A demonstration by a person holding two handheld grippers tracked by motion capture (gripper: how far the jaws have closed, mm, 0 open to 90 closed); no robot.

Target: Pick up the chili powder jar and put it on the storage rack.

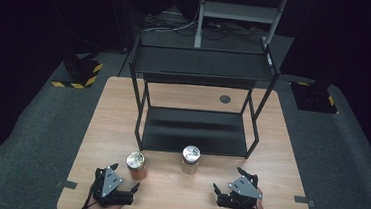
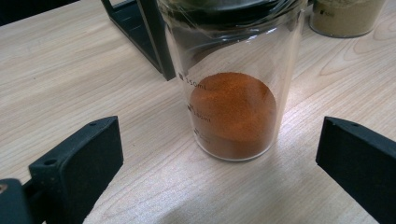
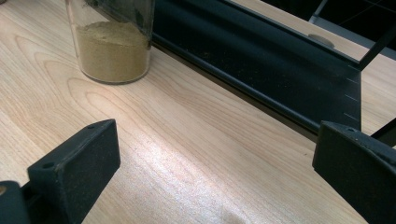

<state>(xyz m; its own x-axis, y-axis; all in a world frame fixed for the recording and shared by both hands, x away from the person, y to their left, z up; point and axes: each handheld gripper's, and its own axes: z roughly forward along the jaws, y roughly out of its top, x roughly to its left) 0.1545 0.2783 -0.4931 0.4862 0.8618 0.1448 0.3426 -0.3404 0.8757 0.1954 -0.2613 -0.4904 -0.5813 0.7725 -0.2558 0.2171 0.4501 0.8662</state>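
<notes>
left tongs [image 1: 123, 179] wide open, empty, lined up on orange-powder jar [image 1: 136, 165] at desk [image 1: 96, 127] front, just short of it. right tongs [image 1: 227, 180] wide, empty, tan-powder jar [image 1: 190, 159] off to their side. advance level, centre the glass between pads, close below lid.

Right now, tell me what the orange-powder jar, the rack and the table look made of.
Jar of orange powder: clear glass or plastic, printed volume marks, shiny lid. Rack: likely black-painted metal, matte, thin bars. Table: pale wood-grain top, possibly laminate, slight sheen.
</notes>
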